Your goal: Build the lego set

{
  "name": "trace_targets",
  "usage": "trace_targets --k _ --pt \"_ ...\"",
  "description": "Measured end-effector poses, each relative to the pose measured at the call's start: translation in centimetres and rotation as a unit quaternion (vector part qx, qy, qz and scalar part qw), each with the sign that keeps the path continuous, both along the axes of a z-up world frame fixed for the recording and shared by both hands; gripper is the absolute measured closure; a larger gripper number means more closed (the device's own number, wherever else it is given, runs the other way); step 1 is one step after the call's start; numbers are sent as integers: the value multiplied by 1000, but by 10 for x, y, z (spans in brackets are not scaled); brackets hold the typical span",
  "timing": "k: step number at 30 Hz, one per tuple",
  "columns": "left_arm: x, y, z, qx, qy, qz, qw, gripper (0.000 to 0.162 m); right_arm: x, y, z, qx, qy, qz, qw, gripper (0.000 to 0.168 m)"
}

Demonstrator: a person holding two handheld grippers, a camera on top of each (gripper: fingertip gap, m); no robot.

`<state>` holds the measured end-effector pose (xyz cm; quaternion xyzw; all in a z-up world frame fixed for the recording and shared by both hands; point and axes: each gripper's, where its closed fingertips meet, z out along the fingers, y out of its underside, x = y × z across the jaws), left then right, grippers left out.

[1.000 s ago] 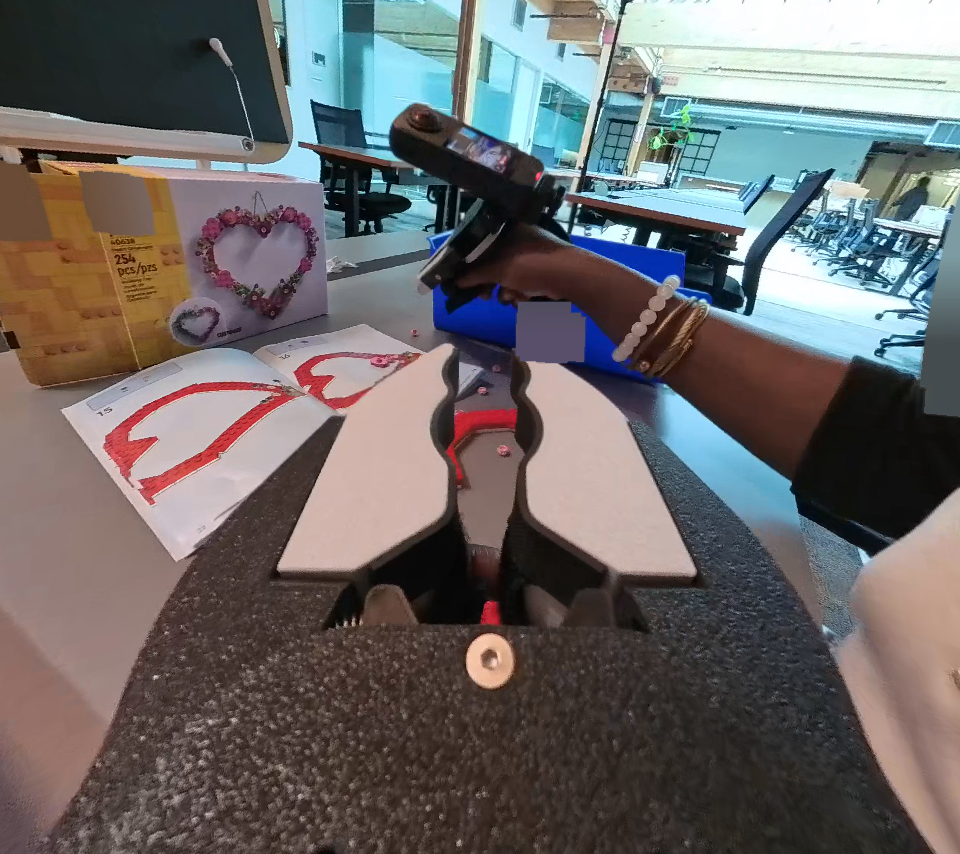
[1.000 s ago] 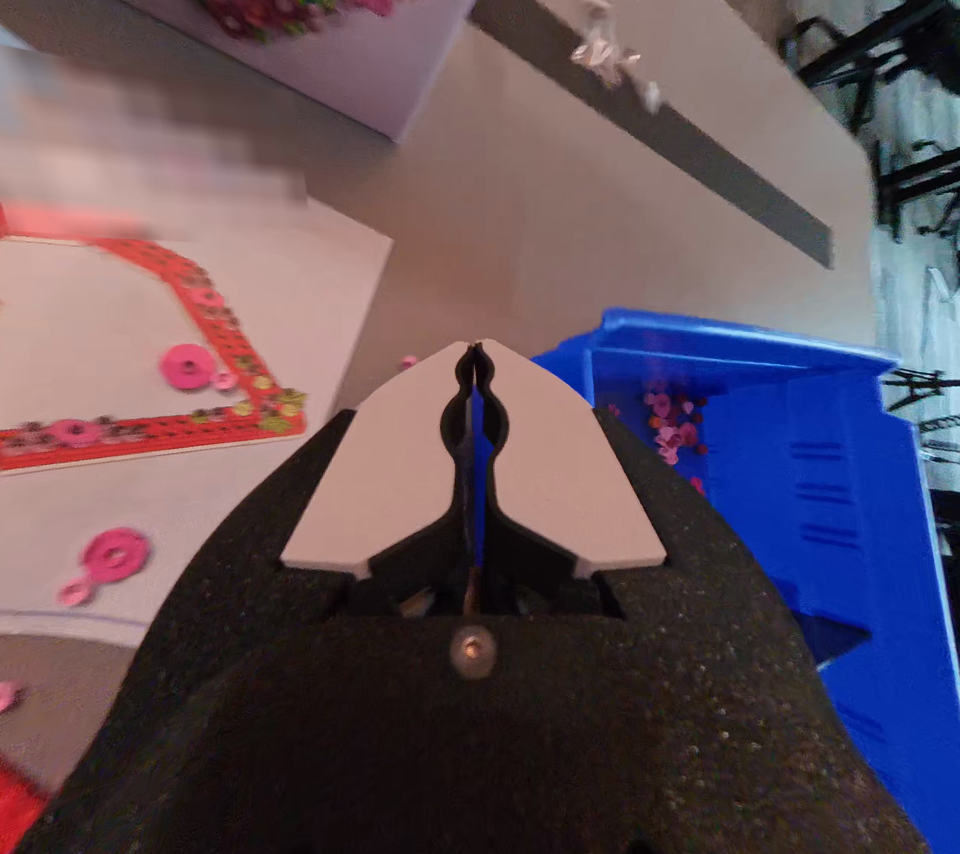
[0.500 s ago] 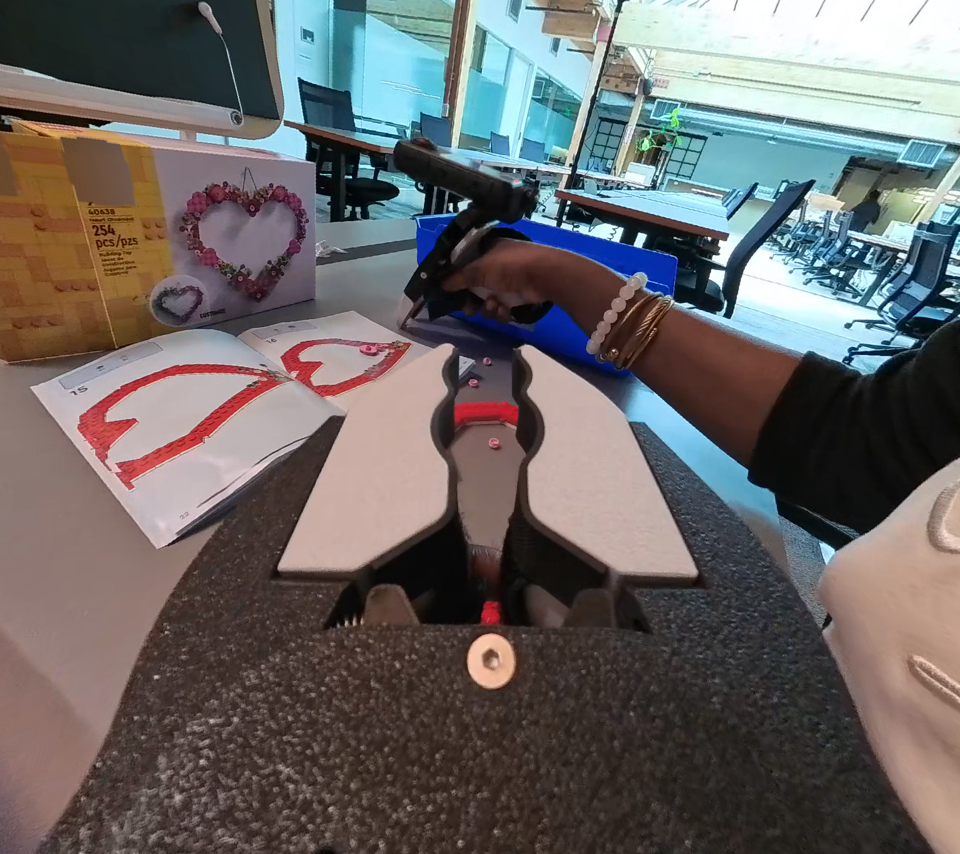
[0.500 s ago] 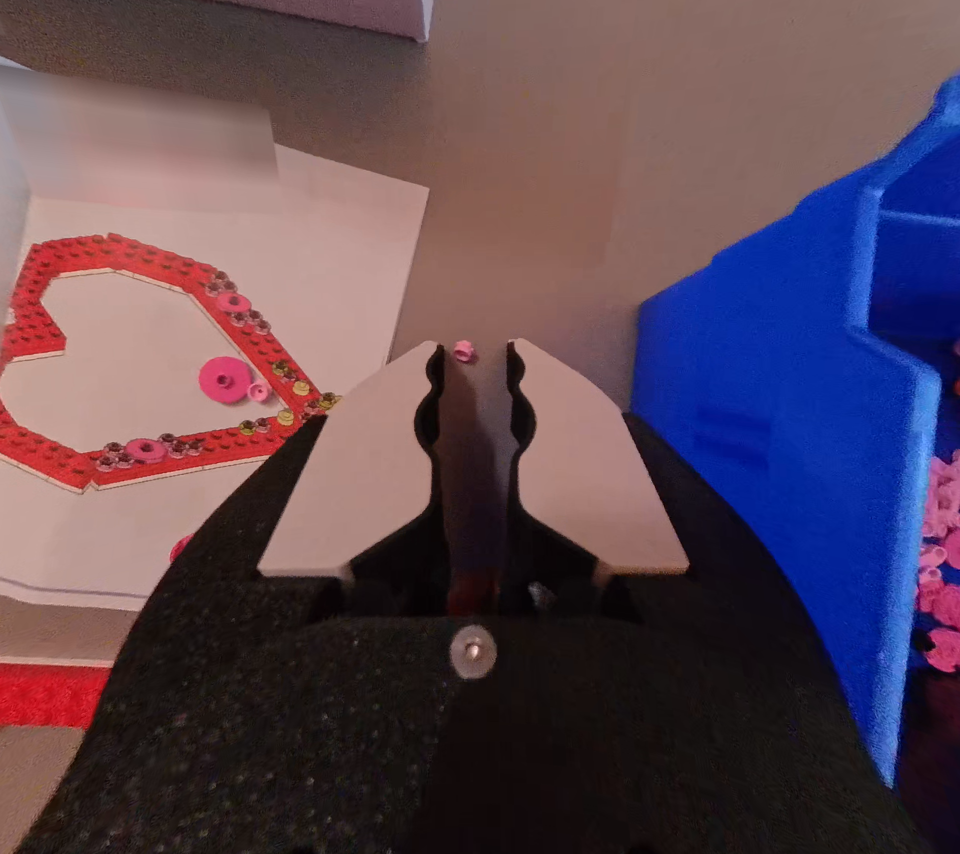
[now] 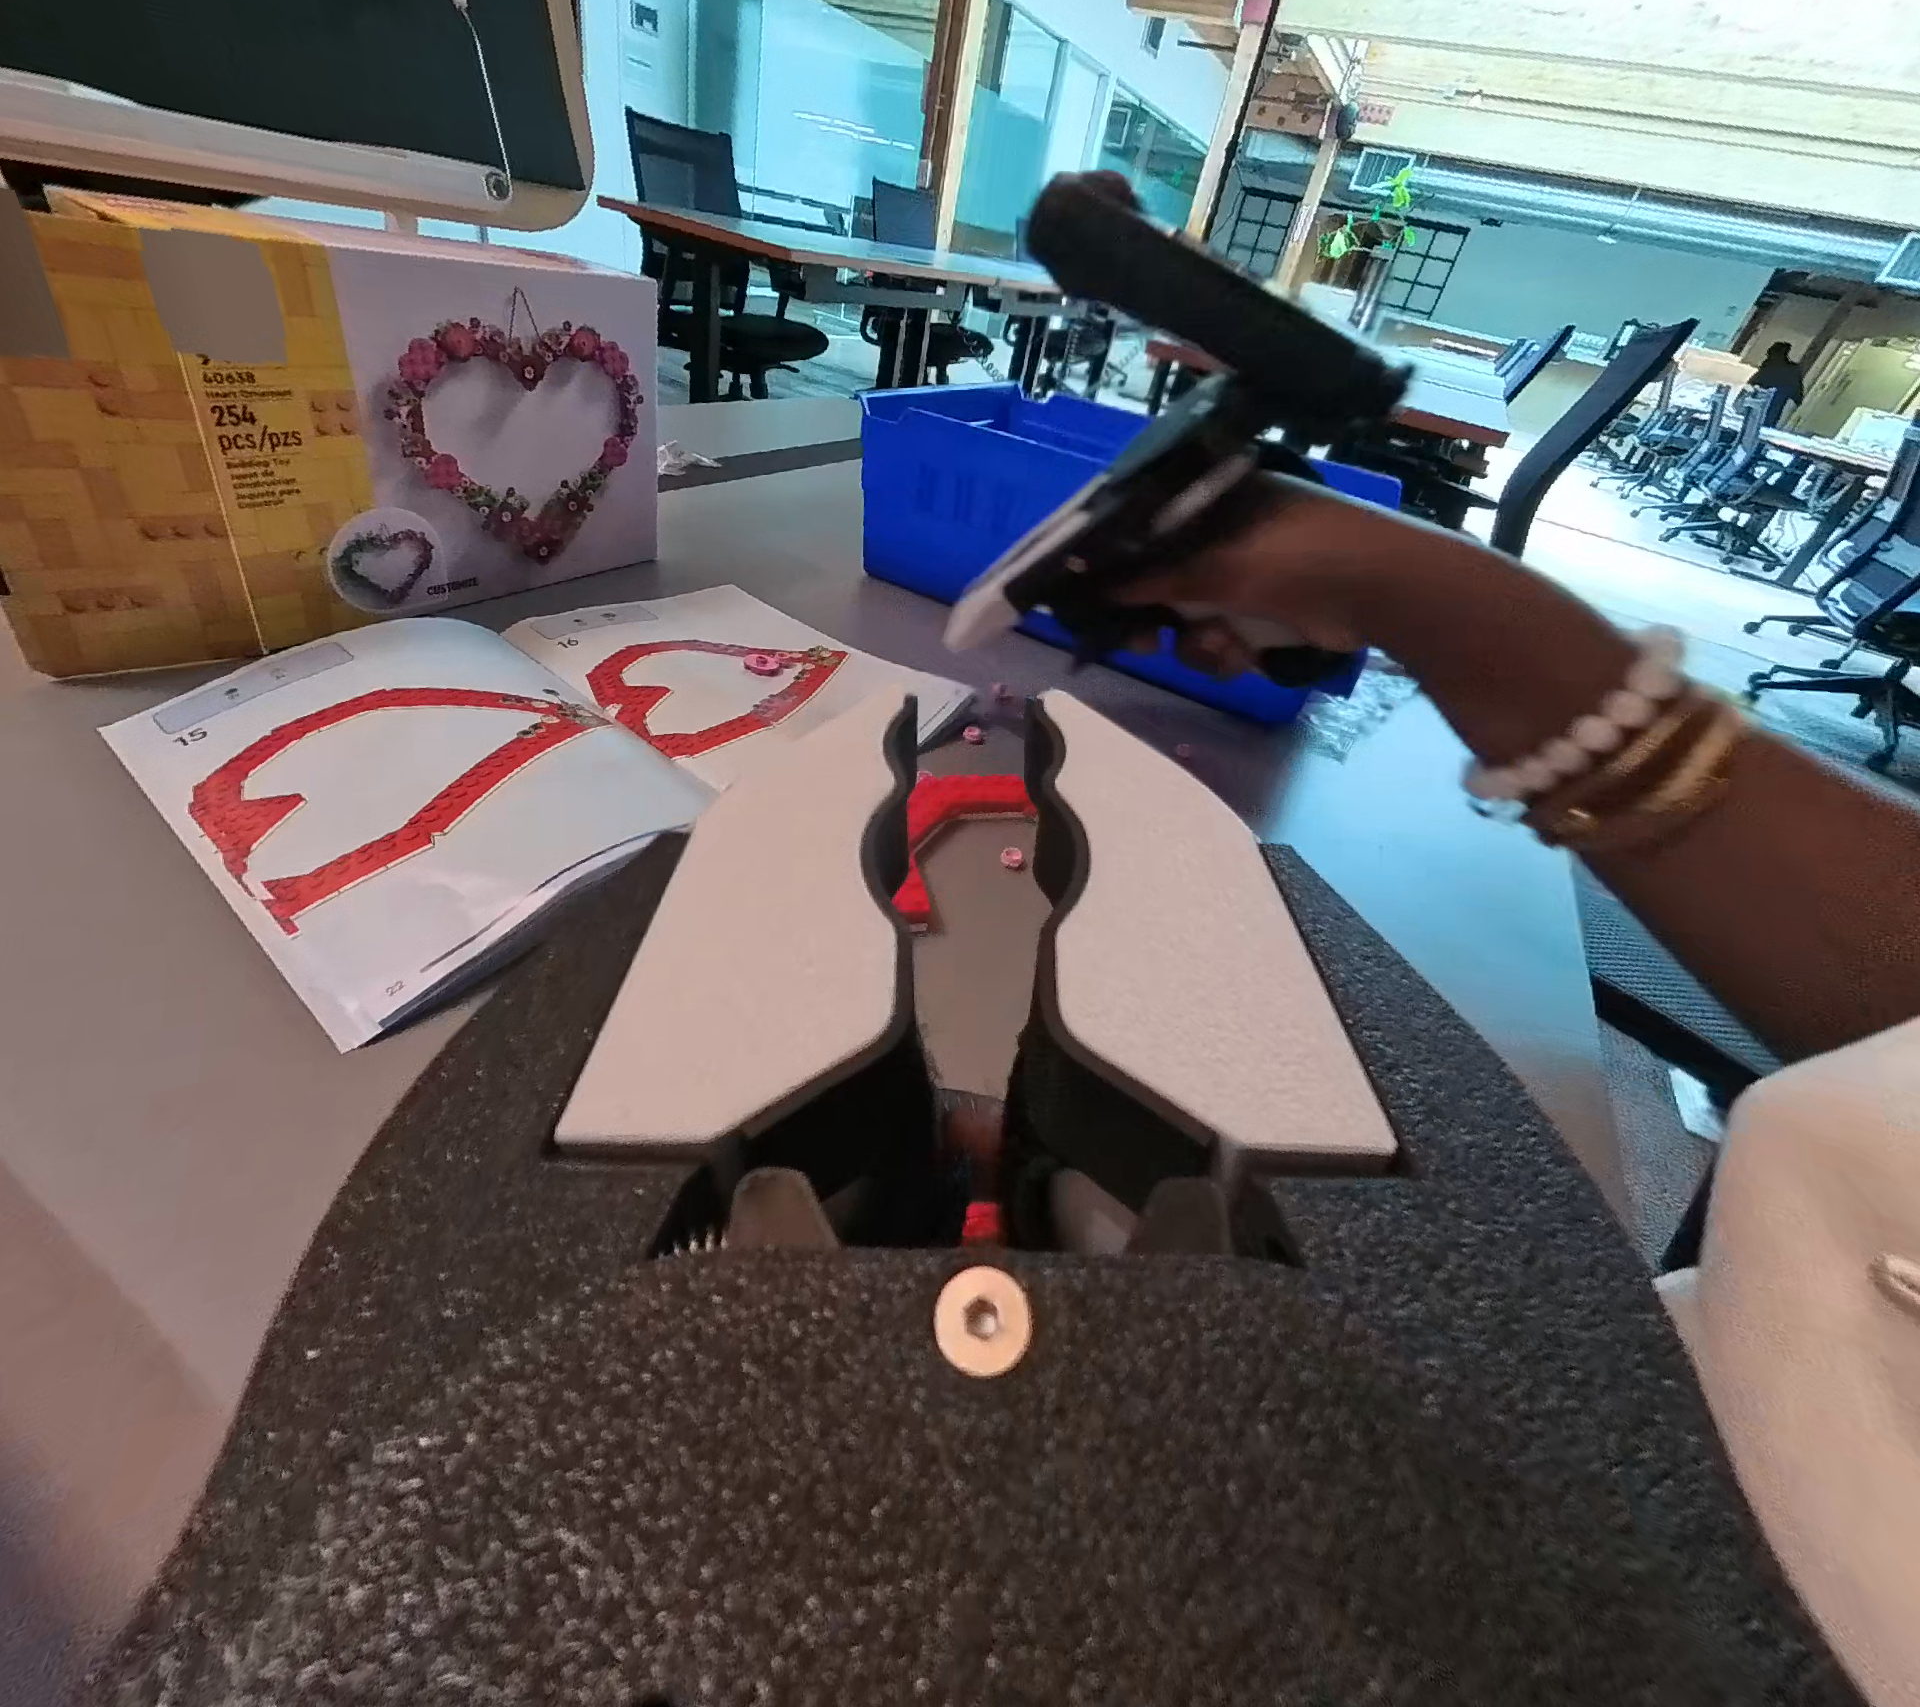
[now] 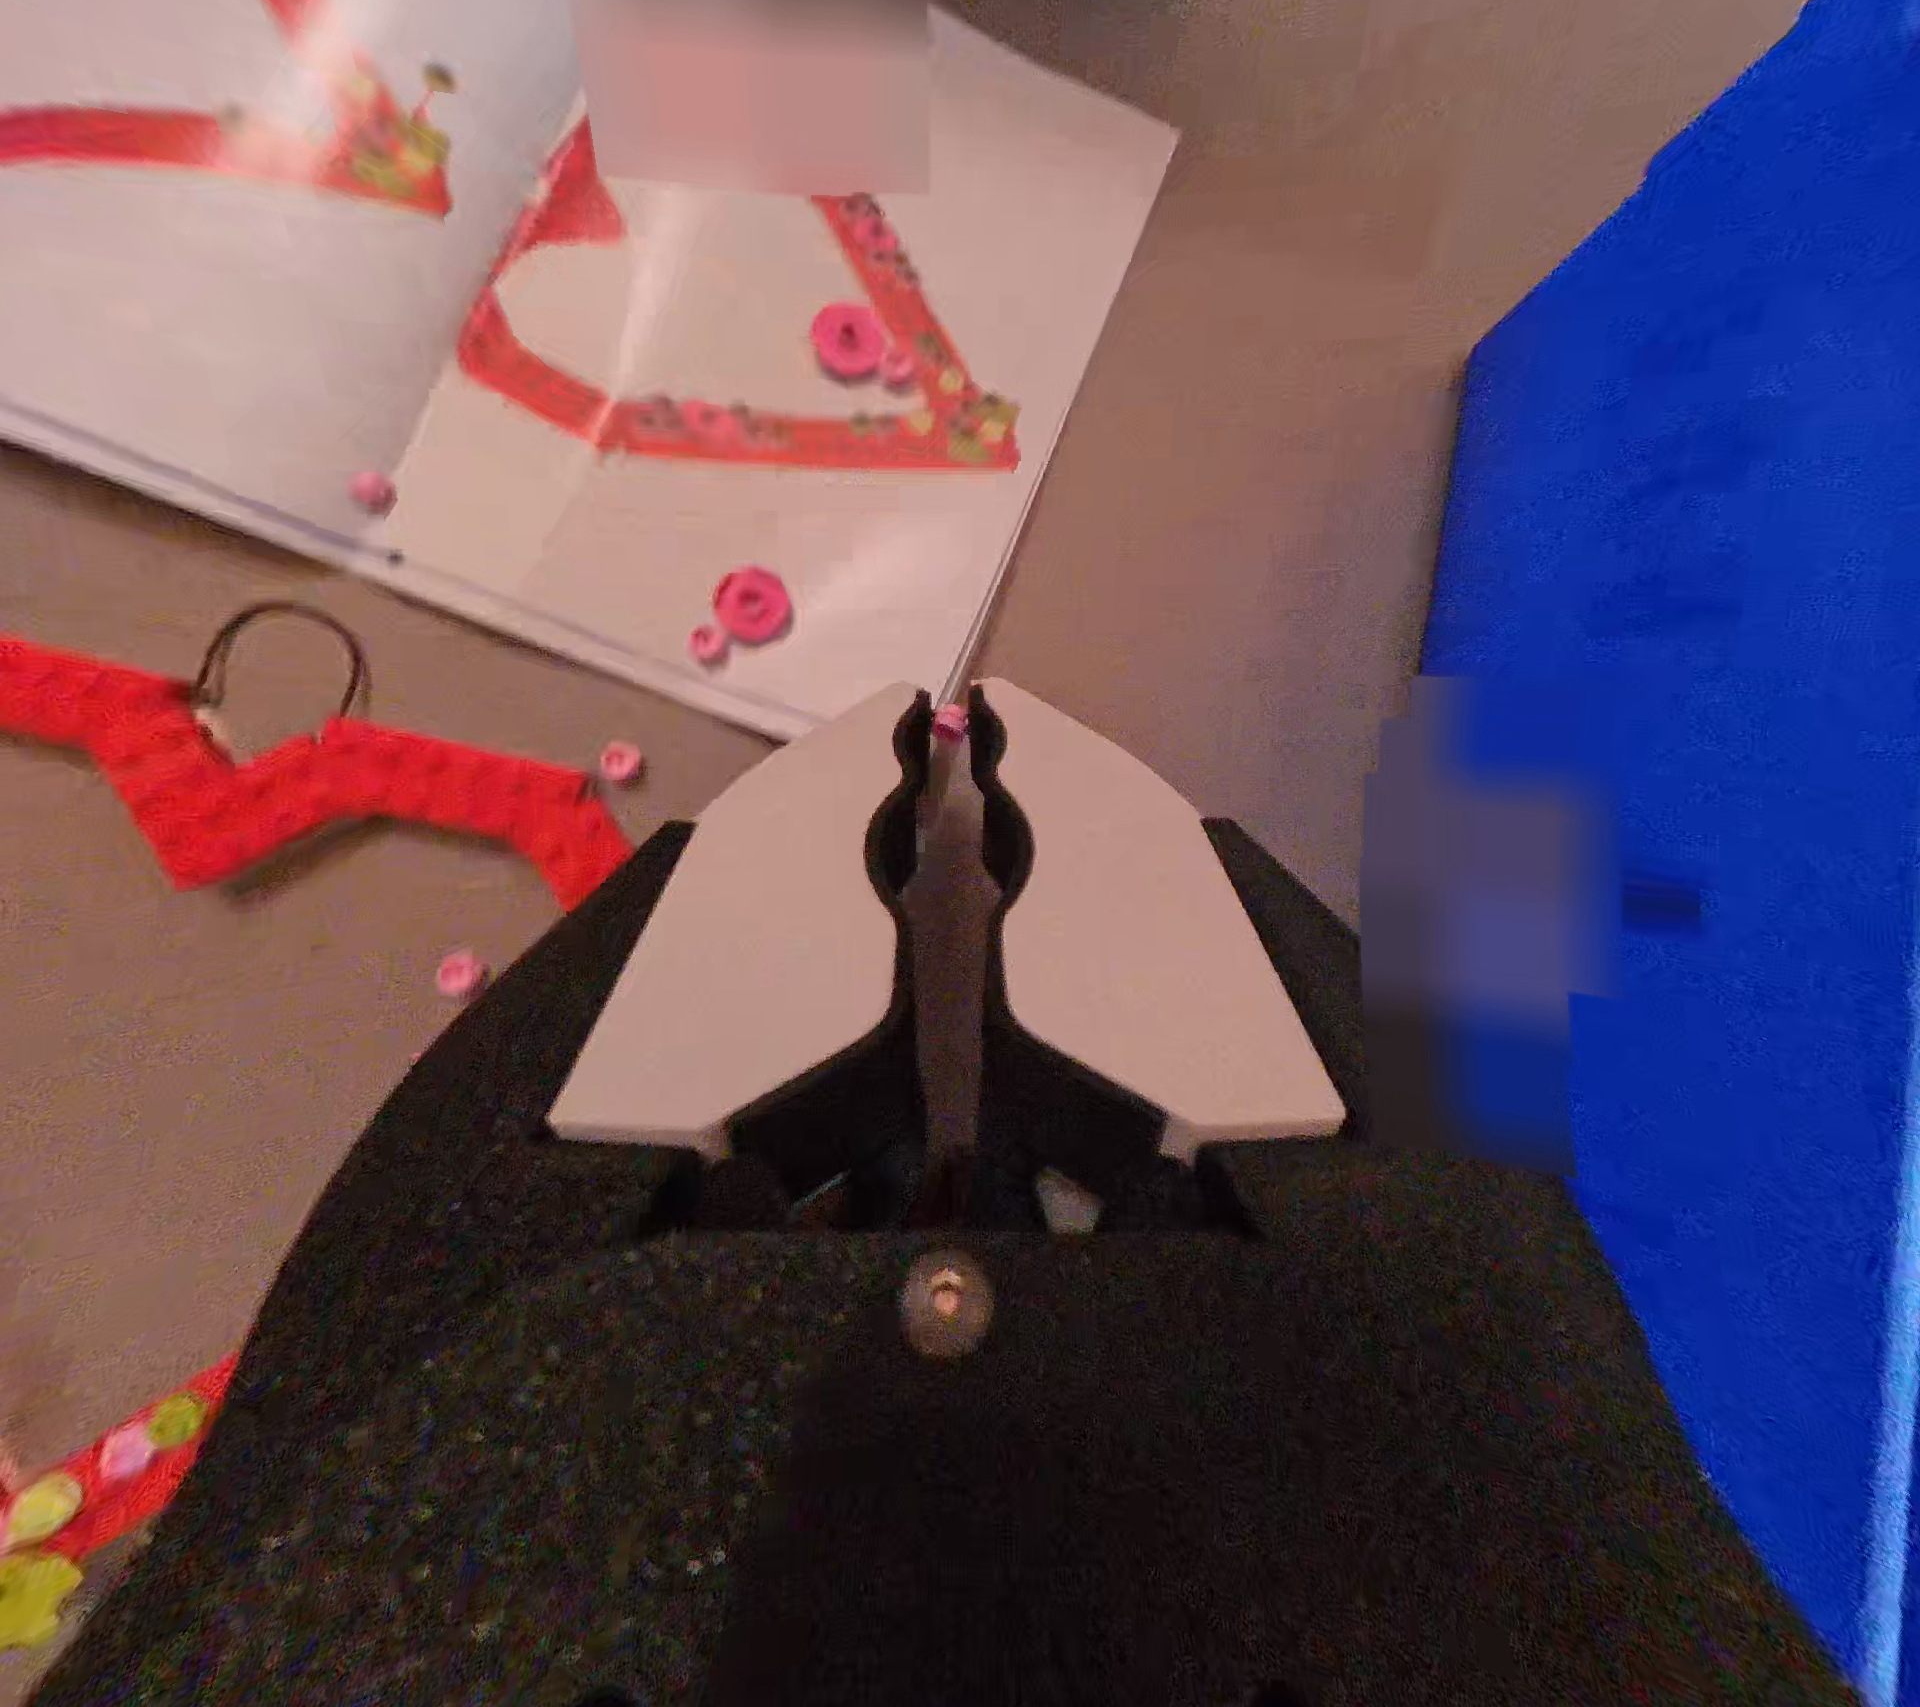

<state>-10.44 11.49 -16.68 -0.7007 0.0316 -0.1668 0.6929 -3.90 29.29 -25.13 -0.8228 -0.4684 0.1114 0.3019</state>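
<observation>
The red heart frame (image 6: 364, 795) lies flat on the grey table with a black string loop (image 6: 281, 649) at its notch. A part of it shows between my left fingers (image 5: 966, 810). My right gripper (image 6: 948, 707) is nearly closed, with a small pink stud (image 6: 948, 722) pinched between its tips, above the booklet's corner. It also shows in the left wrist view (image 5: 1143, 494), raised over the table and blurred. My left gripper (image 5: 974, 707) is open and empty, low over the frame. Loose pink studs (image 6: 620, 761) lie beside the frame.
An open instruction booklet (image 5: 468, 774) lies left of the frame, with the set's box (image 5: 312, 431) behind it. A blue bin (image 5: 1039, 452) of pieces stands at the right, close to my right gripper (image 6: 1662, 514). A monitor stands behind the box. Spacing between my two grippers at the tips: around 20 cm.
My right gripper dropped from the bin to a pink stud on the table, closed on it and lifted, swinging toward the heart frame. My left gripper stayed open and barely moved.
</observation>
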Motion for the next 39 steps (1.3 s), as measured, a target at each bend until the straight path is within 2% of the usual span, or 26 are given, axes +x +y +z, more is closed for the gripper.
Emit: trace_targets --k 3,5,7,12,14,16,18,20,22,24,27,28,30,33,34,36,39 --pt "2 2 -5 -14 7 0 1000 144 19 -28 -11 2 -4 13 1000 161" --pt "3 4 -10 -27 19 0 999 143 24 -33 -16 8 0 15 1000 161" --pt "2 6 -14 -37 36 2 999 143 24 -34 -20 11 2 22 1000 148" --pt "-4 15 -18 -71 84 10 994 143 20 -27 -6 60 50 39 996 145" --pt "-5 18 -16 -89 86 3 992 144 9 -29 5 84 104 68 989 142" --pt "-9 24 -6 -76 75 10 994 149 -4 -34 31 138 197 104 965 137" --pt "-20 30 8 -35 73 39 996 149 -12 -44 59 196 278 149 928 130" --pt "-28 34 20 8 95 67 993 149 -16 -52 84 251 339 179 889 129" --pt "-30 39 19 4 121 75 990 146 -20 -60 105 291 389 211 848 131" --pt "-28 46 12 -12 140 74 987 131 -25 -65 120 303 417 230 826 143" --pt "-26 56 8 -7 163 75 984 90 -36 -74 135 291 450 265 802 143" --pt "-23 57 9 1 168 68 983 80 -38 -75 139 291 460 273 793 136" --pt "-17 57 14 31 172 58 983 61 -37 -72 146 308 480 260 779 110" --pt "-19 52 24 81 155 62 983 49 -33 -67 146 320 502 236 768 64" --pt "-20 50 28 93 141 62 984 44 -32 -68 146 313 515 230 764 55" --pt "-23 46 34 117 114 68 984 37 -29 -73 149 289 552 225 750 43" --pt "-28 43 42 141 83 70 984 30 -23 -83 159 262 599 229 721 44"
